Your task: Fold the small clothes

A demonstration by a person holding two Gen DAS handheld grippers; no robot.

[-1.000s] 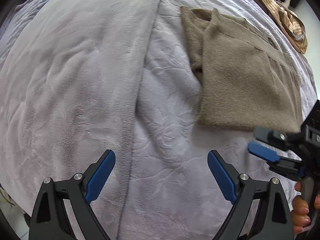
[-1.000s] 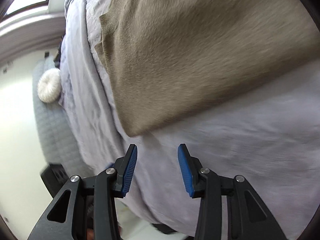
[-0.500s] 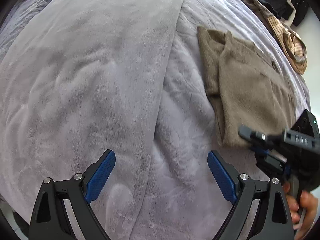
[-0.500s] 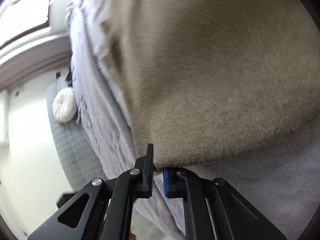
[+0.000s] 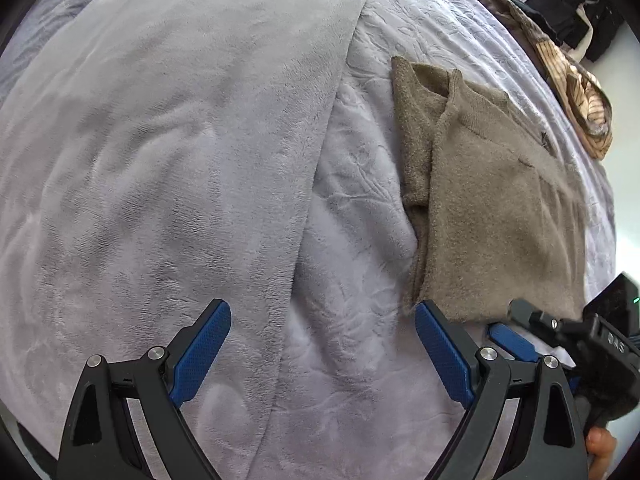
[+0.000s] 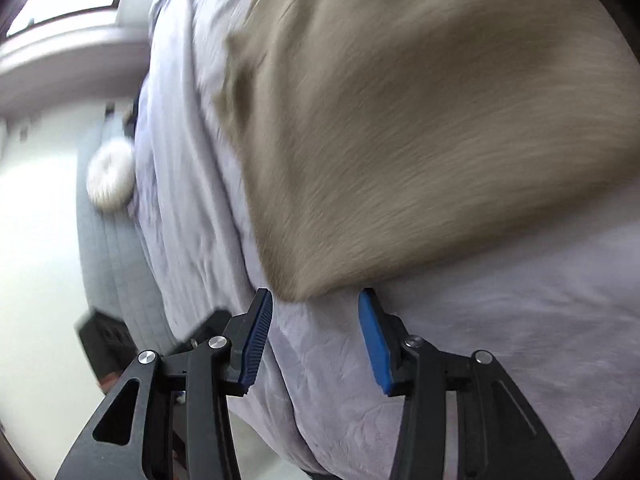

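Since half a second ago my right tongs have let go of the folded brown knit garment and now stand spread apart with its near corner lying just beyond their blue pads, touching neither. My left tongs gape wide over the lilac plush blanket, gripping nothing, with the garment flat on the bedspread ahead and to their right. Farther off lies a striped brown cloth, and a white round cushion beyond the right tongs' left.
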